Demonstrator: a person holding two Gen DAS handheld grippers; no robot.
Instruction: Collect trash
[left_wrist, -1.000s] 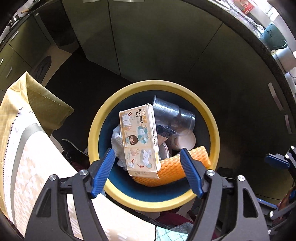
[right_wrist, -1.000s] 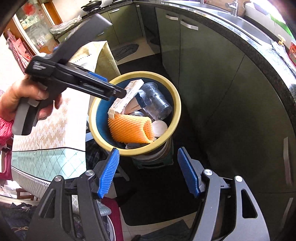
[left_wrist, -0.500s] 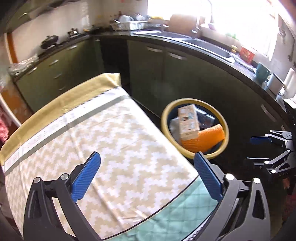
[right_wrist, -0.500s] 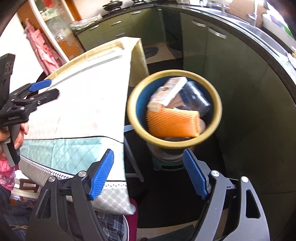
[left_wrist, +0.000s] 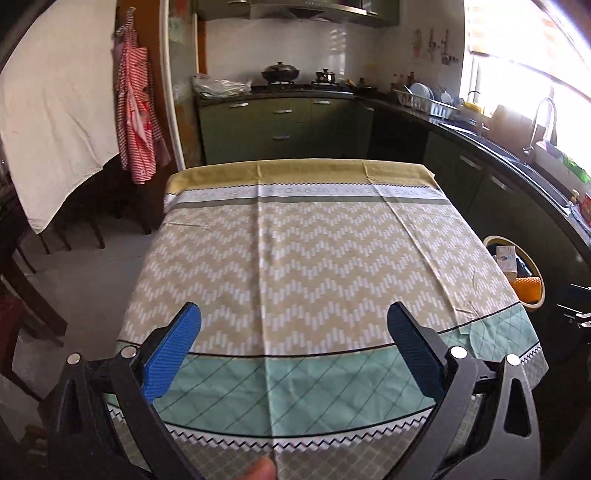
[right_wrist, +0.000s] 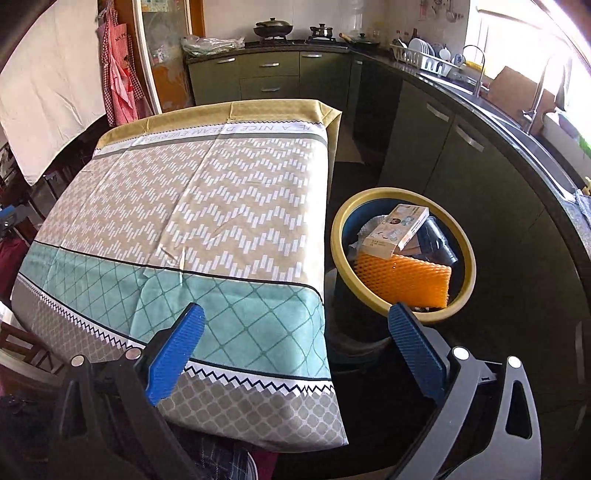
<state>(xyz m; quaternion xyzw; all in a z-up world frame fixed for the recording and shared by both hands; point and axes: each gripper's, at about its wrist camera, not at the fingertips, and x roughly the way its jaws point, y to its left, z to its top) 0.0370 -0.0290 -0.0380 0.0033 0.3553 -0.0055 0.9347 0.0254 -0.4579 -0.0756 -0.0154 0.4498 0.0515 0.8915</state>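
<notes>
Collection step looks done: left gripper (left_wrist: 293, 341) and right gripper (right_wrist: 295, 341) both gape empty over the tablecloth (right_wrist: 207, 206), trash — box (right_wrist: 397, 230) and orange foam net (right_wrist: 404, 282) — sits in the yellow-rimmed bin (right_wrist: 469, 258) beside the table; next move is probably just a check for leftovers.

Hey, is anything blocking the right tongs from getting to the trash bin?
Nothing visible does. The right tongs are open and empty, and the bin sits just ahead beside the table, its top uncovered, with the box and orange foam inside.
</notes>
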